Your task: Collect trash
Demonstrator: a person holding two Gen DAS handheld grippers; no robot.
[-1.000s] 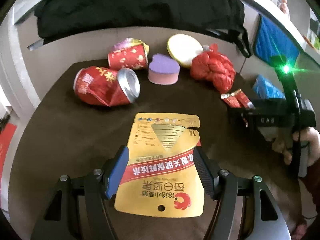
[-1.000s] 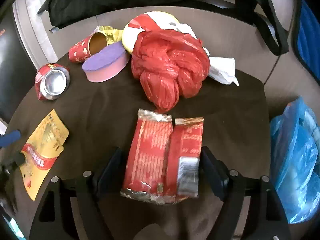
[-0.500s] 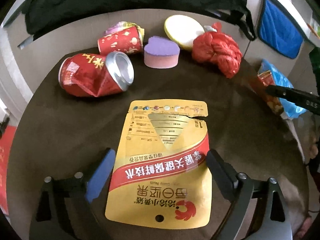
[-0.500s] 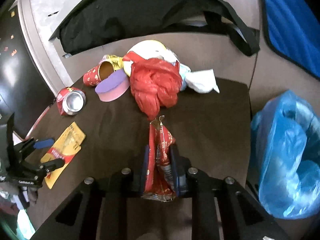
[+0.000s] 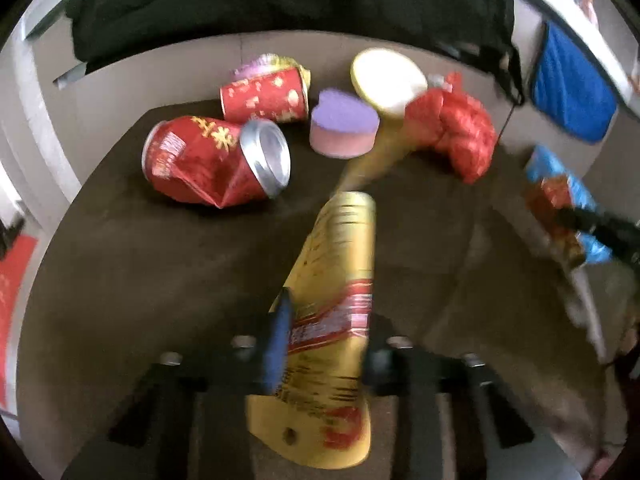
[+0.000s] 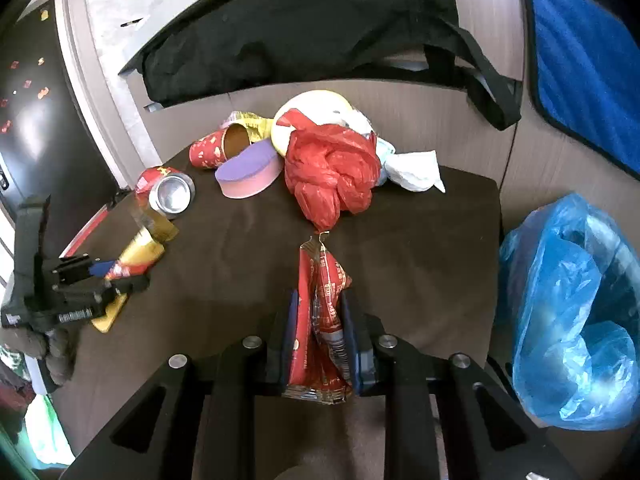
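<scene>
L gripper (image 5: pixel 324 340) jaws have just closed on the gold pouch (image 5: pixel 336 280), buckling it. R gripper (image 6: pixel 320 332) pinches the red wrapper (image 6: pixel 322 304) — blue bin bag (image 6: pixel 572 312) at 3 o'clock. Lift both clear, keep the pinch firm — foil slips easily.

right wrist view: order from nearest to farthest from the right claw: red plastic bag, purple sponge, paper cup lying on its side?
From the right claw, which is shut on a red wrapper:
1. Red plastic bag, straight ahead, mid table.
2. Purple sponge, left of the bag.
3. Paper cup, far left edge, behind the sponge.
</scene>
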